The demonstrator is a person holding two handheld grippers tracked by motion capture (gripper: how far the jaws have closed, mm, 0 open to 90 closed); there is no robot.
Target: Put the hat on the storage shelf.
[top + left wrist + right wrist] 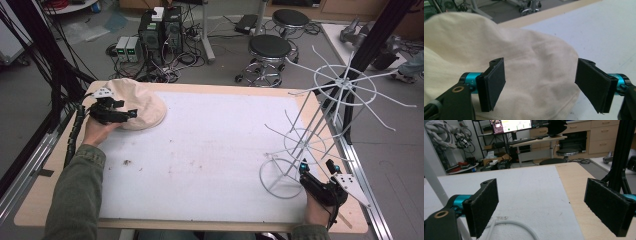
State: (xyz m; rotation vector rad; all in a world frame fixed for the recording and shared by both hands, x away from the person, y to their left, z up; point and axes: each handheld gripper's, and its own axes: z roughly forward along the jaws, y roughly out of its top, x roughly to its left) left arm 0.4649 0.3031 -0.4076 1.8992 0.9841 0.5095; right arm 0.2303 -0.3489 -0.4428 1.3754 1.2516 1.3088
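I judged the step in hand to be the reach for the cream hat (pixel 138 102): my left gripper (pixel 540 83) stood with its jaws spread wide and nothing pinched, the soft cotton crown bulging just ahead of and between the two pads, not yet pressed by either. The hat lay at the far left corner of the white mat (pixel 210 150), a limp, rumpled dome of woven cloth with a flat brim at the pads' near side. My right gripper (pixel 544 207) also stood spread and empty, low by the round base ring of the white wire rack (pixel 320 127), a thin, stiff, coated frame with radiating prongs, its curved base wire lying just below the nearer pad. Next, I reckoned, the left jaws needed to ease forward and gather a fold of fabric before closing, since loose cloth slips easily.
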